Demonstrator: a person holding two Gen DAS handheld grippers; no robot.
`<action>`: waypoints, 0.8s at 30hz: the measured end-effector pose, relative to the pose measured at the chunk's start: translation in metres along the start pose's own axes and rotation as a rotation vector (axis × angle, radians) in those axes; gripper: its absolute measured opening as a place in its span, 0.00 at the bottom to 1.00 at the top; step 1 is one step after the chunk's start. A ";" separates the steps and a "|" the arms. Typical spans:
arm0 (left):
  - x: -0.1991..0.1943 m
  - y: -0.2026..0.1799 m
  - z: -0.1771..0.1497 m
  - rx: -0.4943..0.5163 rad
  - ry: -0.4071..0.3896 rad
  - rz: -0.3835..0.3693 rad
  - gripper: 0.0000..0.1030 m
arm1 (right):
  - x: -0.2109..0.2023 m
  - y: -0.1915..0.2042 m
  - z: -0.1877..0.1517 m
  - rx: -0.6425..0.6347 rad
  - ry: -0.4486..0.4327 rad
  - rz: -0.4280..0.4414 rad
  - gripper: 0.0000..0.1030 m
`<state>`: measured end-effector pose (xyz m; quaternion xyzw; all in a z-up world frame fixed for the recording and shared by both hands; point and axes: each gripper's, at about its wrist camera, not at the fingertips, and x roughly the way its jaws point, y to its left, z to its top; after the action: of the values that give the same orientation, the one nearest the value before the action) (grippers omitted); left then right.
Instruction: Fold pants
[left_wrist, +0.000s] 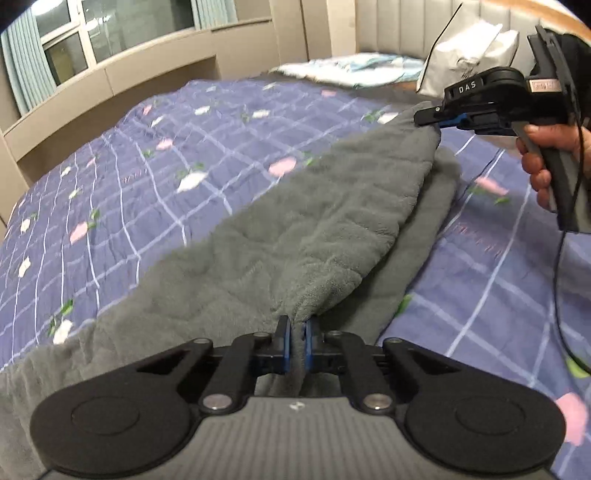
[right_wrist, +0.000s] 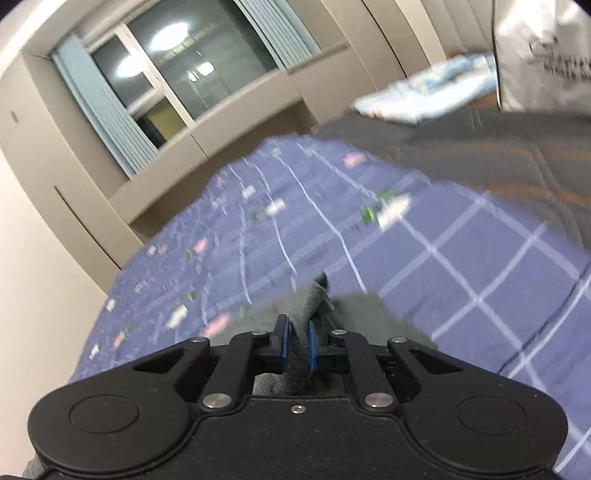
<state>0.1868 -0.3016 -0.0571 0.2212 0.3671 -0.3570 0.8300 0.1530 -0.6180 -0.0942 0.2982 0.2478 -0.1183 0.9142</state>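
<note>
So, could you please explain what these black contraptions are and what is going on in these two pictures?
They are hand-held grippers, one in each of a person's hands, each carrying a camera that looks along its two fingers. One picture is from the left gripper, the other from the right gripper, which also shows top right in the left view, with the hand on its grip. Grey fleece pants lie on a bed with a purple checked quilt. Both grippers are shut on the pants' fabric.
</note>
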 end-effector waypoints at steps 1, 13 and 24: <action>-0.003 -0.002 0.002 0.008 -0.006 -0.004 0.06 | -0.008 0.001 0.005 -0.010 -0.027 -0.005 0.06; 0.018 -0.020 -0.013 0.038 0.039 -0.023 0.06 | -0.016 -0.033 -0.013 0.000 0.004 -0.123 0.01; -0.009 0.010 -0.010 -0.111 -0.025 -0.011 0.71 | -0.016 -0.011 -0.016 -0.078 0.035 -0.219 0.68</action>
<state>0.1854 -0.2854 -0.0556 0.1683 0.3771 -0.3435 0.8435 0.1293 -0.6159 -0.1028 0.2354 0.2993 -0.2023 0.9022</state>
